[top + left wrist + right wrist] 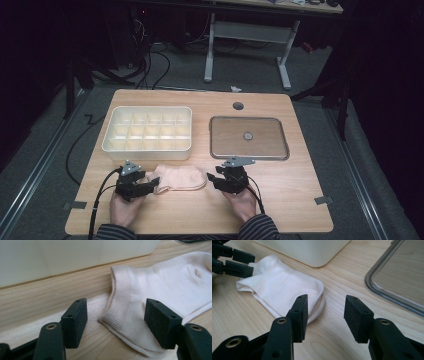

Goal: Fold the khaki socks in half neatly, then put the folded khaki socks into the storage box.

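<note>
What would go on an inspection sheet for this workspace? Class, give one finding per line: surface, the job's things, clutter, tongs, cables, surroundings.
Surface: wooden table, with a round hole near the far edge.
Job's things: pale sock lying flat near the front edge, between the two tongs; cream divided tray behind it, its compartments looking empty; clear lid to the tray's right.
Clutter: nothing seen.
Tongs: left tongs open, jaws either side of the sock's cuff; right tongs open at the toe end, one jaw over the sock.
Cables: black cable trailing from the left tongs off the front edge.
Surroundings: dark room, grey floor, white desk frame behind, loose floor cables.
</note>
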`<state>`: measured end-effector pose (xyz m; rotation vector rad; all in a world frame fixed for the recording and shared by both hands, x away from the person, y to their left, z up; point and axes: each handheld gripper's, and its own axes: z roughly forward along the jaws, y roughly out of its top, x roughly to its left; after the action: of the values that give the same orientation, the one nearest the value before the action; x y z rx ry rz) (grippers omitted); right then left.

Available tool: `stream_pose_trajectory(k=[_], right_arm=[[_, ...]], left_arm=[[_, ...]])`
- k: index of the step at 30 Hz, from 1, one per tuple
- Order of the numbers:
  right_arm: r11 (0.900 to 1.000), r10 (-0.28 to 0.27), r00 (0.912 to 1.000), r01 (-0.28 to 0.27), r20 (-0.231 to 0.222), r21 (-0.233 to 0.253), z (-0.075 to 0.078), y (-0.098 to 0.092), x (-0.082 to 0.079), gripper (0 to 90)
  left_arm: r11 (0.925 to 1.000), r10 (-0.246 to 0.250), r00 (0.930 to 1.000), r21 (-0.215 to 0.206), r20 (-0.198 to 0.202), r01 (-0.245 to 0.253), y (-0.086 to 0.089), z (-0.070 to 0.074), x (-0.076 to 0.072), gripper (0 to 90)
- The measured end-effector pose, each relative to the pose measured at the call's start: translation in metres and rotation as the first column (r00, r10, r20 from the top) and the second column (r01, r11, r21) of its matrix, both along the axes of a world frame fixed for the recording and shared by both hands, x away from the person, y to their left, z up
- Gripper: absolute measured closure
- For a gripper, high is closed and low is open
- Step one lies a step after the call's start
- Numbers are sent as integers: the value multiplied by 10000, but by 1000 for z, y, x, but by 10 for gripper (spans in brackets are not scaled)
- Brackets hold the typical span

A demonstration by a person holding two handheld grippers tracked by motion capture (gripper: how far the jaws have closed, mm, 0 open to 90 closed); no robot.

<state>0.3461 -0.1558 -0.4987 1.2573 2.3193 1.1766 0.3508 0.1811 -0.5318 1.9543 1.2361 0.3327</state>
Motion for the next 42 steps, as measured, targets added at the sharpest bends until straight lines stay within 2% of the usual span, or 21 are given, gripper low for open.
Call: stream_pose_trajectory(k=[2,3,5,10,17,22,27,31,32,36,42], right_arm=[[10000,75,10000,-74,25,-59,-1,5,3,539],[9999,143,9999,-143,-11,-80,-3,10,7,542],[9998,133,9999,-134,-71,-120,-3,13,8,543],[9997,147,9996,-151,-237,-182,-7,24,15,543],[9979,81,9991,-108,-427,-643,-17,35,20,537],[9974,31,9985,-70,-541,-717,-22,38,23,532],[9953,78,9980,-138,-624,-955,-26,42,24,540],[9926,224,9993,-259,-308,-1187,-27,44,22,570],[9914,317,9993,-338,-187,-1265,-28,45,21,599],[9903,488,9987,-502,-143,-1294,-28,46,20,645],[9912,633,9980,-639,-90,-1159,-29,46,19,695]], left_arm=[[9998,-41,9999,220,96,39,-1,0,-1,369],[9994,-27,9999,354,168,21,-2,0,-1,405],[9992,-40,9999,403,159,33,-1,0,-1,411],[9965,-18,9992,840,391,-14,-5,0,-4,441],[9946,-86,9987,1039,509,33,-5,0,-5,469],[9947,-115,9985,1022,540,59,-5,-1,-5,475],[9951,-195,9984,977,538,142,-5,0,-5,519],[9963,-89,9989,859,459,50,-4,0,-5,565],[9966,-69,9990,823,430,33,-3,1,-4,602],[9966,-79,9990,817,437,44,-1,1,-5,654],[9982,-214,9992,572,352,194,0,0,-5,734]])
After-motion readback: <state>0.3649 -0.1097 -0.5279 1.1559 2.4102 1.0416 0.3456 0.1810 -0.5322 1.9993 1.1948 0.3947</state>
